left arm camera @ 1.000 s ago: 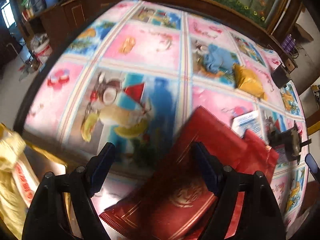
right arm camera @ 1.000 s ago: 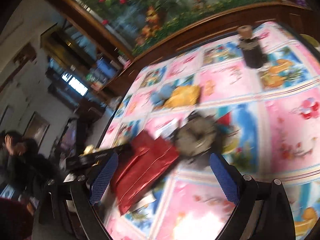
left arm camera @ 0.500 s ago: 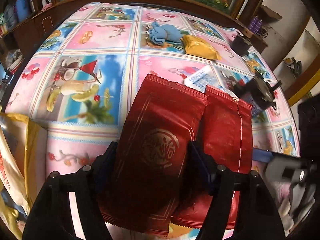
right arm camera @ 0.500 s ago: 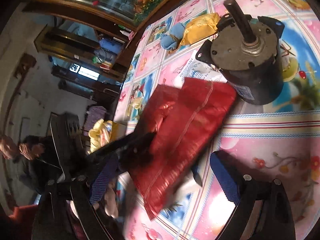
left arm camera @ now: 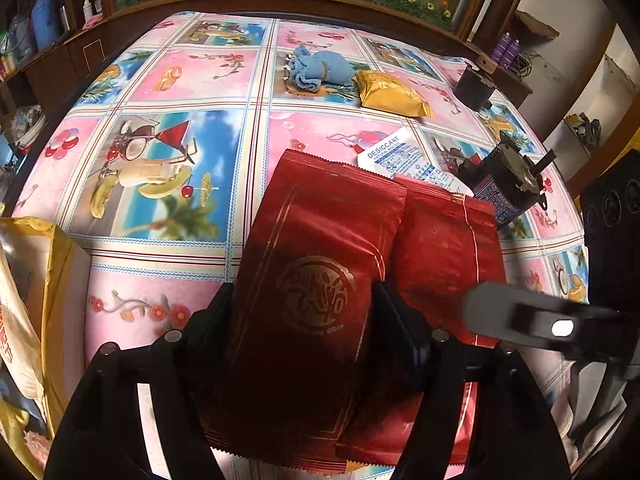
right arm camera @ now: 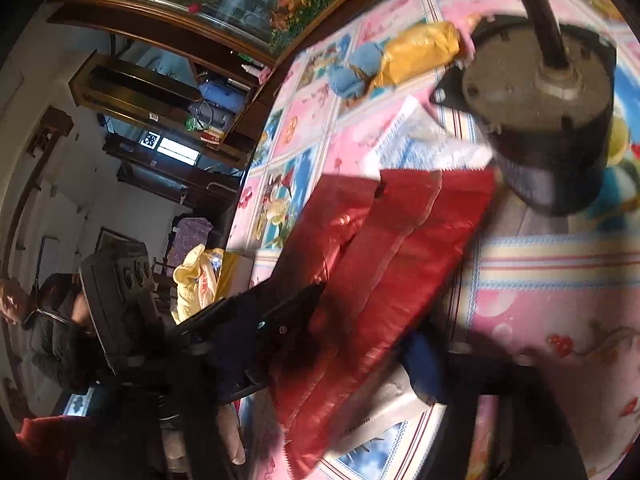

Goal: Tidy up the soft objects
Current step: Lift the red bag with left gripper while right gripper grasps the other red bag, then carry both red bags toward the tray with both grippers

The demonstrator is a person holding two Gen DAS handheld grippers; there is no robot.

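Two red foil pouches lie side by side on the patterned tablecloth. My left gripper is shut on the pouch with the gold emblem, one finger on each long edge. The second red pouch lies just to its right, with a grey finger of my right gripper over its right side. In the blurred right wrist view, my right gripper is open and straddles that second pouch. At the far side, a blue cloth lies next to a yellow packet.
A white desiccant sachet pokes out from under the pouches. A black motor with a shaft stands right behind them, and a smaller one is farther back. A yellow bag hangs at the table's left edge. A person sits off to the left.
My left gripper slid forward along the emblem pouch and its fingers closed in on it. My right gripper dropped towards the second pouch, close beside the motor.
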